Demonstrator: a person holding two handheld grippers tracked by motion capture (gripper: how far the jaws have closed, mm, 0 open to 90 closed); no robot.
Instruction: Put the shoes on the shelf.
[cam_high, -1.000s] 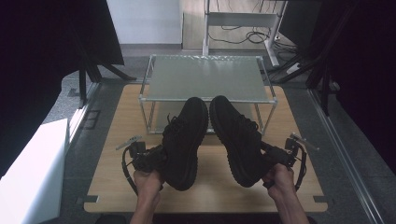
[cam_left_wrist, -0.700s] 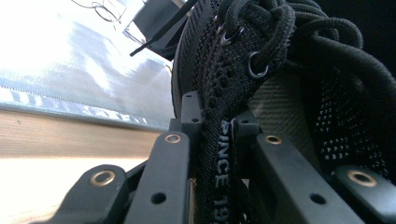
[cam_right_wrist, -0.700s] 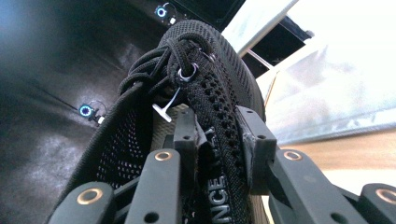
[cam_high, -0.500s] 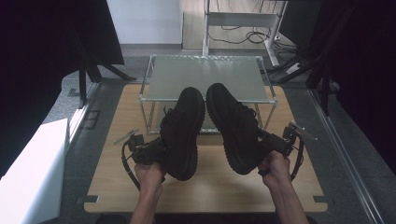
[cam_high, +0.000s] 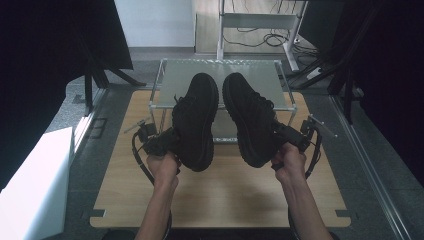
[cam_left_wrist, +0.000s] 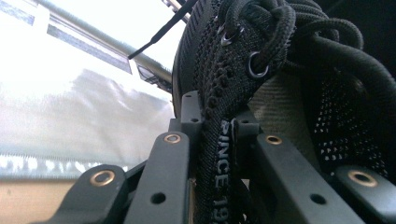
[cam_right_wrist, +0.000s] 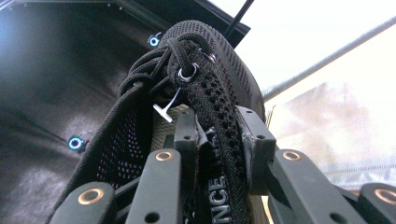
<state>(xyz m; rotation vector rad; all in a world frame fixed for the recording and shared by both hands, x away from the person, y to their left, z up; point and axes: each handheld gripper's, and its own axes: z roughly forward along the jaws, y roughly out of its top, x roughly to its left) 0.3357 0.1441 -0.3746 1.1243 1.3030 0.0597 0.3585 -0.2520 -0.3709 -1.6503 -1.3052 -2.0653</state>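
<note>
Gripping two black shoes (cam_high: 196, 120) (cam_high: 250, 117)

shoes (cam_high: 195, 120): matt black knit mesh | table (cam_high: 225, 195): pale wood, probably laminate

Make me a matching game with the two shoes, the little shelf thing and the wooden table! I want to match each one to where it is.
Things:
1. left shoe
2. right shoe
3. metal rack
4. wooden table

Places:
A. under everything, light brown
B. clamped in the right gripper
C. standing at the table's far end
D. clamped in the left gripper

Pairs: 1-D, 2-B, 3-C, 4-A
</note>
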